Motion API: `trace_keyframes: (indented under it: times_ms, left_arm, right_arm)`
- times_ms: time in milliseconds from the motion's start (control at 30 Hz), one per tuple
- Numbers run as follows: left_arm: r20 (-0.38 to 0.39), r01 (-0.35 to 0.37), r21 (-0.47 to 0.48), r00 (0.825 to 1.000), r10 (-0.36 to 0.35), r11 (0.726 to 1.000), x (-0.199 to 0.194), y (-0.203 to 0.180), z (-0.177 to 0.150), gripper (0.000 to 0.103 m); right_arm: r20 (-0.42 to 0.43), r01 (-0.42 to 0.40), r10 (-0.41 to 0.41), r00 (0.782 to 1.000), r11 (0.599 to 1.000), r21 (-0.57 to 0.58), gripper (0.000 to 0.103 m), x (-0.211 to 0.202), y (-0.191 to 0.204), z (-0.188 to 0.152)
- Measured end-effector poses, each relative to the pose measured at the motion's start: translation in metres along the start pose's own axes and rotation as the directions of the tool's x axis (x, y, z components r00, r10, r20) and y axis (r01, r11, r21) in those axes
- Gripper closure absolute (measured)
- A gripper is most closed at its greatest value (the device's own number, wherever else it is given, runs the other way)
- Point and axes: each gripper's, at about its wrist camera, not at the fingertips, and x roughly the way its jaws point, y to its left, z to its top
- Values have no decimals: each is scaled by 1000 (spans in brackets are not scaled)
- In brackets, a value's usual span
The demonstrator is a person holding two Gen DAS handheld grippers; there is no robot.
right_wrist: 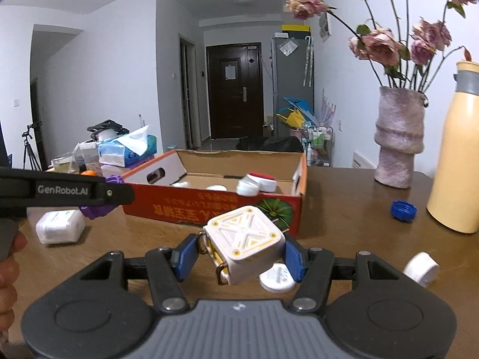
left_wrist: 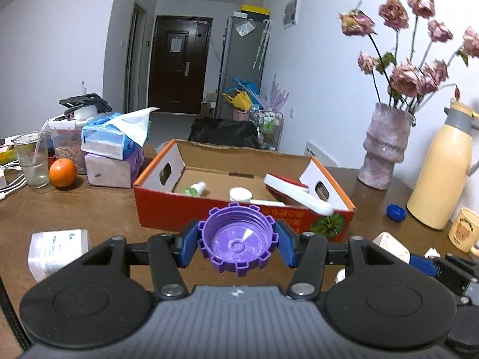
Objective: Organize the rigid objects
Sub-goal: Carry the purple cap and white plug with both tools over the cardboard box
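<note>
Left wrist: left tongs (left_wrist: 238,243) clamp a notched purple cap (left_wrist: 238,240); right tongs (right_wrist: 243,255) clamp a white cube (right_wrist: 244,243).

"GenRobot.AI" is printed in pale letters on the black left gripper (right_wrist: 98,193) — seen at the left of the right wrist view. Yellow characters on the red box (right_wrist: 191,209) appear upside down — unreadable.

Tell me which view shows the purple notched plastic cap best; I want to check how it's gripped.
The left wrist view. The purple notched plastic cap sits centred, open side facing the camera, clamped between the left gripper's blue fingers. The right wrist view shows only purple slivers behind that gripper's black body.
</note>
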Motion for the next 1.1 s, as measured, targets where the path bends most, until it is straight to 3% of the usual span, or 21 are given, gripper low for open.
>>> trace_keyframes:
  times_ms: [500,1100]
  left_arm:
    - [41,-30,-70,999,33,997,25,29,33,48]
    - [60,-61,-82,996,66,995,76,42,60,48]
  right_arm:
    - [52,-22,22,998,1000,-2,44,42,26,31]
    - [78,-43,39,996,998,54,44,101,30,55]
